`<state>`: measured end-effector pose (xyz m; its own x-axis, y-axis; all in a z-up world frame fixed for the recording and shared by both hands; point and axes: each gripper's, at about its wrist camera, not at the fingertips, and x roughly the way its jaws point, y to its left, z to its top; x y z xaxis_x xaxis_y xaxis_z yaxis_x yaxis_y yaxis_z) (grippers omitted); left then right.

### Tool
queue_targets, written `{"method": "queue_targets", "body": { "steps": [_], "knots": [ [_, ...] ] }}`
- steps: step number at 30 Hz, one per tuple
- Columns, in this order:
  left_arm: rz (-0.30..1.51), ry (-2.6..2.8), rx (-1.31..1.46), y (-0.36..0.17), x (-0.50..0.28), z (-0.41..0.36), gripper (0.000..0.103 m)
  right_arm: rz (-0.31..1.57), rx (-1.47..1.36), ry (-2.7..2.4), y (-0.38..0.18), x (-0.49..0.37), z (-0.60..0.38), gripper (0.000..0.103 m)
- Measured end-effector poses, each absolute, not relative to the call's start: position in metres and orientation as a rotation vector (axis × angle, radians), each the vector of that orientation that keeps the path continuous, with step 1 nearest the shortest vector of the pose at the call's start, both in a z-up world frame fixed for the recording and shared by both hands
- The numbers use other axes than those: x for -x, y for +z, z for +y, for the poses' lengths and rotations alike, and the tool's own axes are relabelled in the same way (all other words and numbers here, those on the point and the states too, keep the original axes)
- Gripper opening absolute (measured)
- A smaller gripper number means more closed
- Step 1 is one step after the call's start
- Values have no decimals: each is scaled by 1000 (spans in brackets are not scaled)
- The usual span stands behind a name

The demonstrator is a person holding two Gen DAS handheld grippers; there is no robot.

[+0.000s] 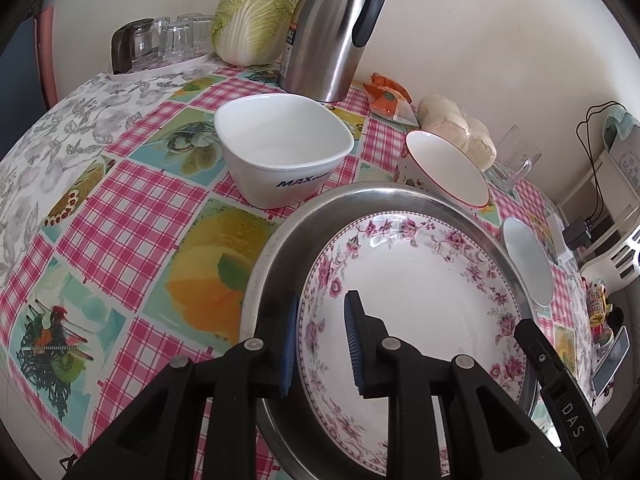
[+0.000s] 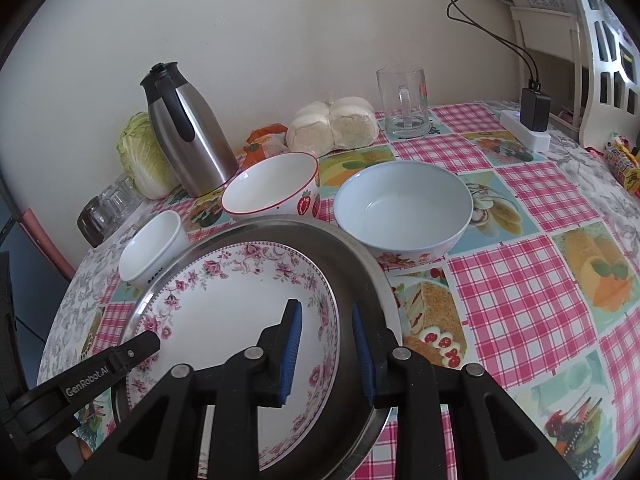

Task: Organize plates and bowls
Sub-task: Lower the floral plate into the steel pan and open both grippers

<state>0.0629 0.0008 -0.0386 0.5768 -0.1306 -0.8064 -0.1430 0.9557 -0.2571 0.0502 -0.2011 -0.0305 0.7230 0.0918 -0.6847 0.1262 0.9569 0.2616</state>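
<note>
A plain cream wall (image 2: 280,20) is running behind the round table, whose checked pink fruit-print tablecloth (image 2: 520,300) is catching soft daylight. To the right, a white openwork chair back (image 2: 608,60) is standing, with 2 black cables (image 2: 480,24) hanging nearby.

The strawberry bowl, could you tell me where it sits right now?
In the right wrist view the strawberry bowl stands behind the metal tray, between the steel thermos and the pale blue bowl.
</note>
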Motion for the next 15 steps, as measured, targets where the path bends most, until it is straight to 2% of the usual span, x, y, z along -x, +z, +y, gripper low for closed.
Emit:
{"method": "queue_targets", "body": {
  "steps": [4, 6, 8, 12, 15],
  "knots": [
    [941, -1, 288, -33, -60, -5, 42, 749, -300, -15, -26, -47, -202, 29],
    [921, 5, 269, -27, -58, -7, 52, 742, -292, -19, -24, -47, -203, 29],
    [906, 4, 263, -23, -57, -7, 57, 736, -289, -27, -22, -46, -204, 30],
    [894, 21, 247, -17, -56, -8, 69, 726, -285, -53, -18, -43, -207, 44],
    [898, 50, 228, -18, -56, -7, 74, 723, -280, -64, -17, -43, -210, 53]
  ]
}}
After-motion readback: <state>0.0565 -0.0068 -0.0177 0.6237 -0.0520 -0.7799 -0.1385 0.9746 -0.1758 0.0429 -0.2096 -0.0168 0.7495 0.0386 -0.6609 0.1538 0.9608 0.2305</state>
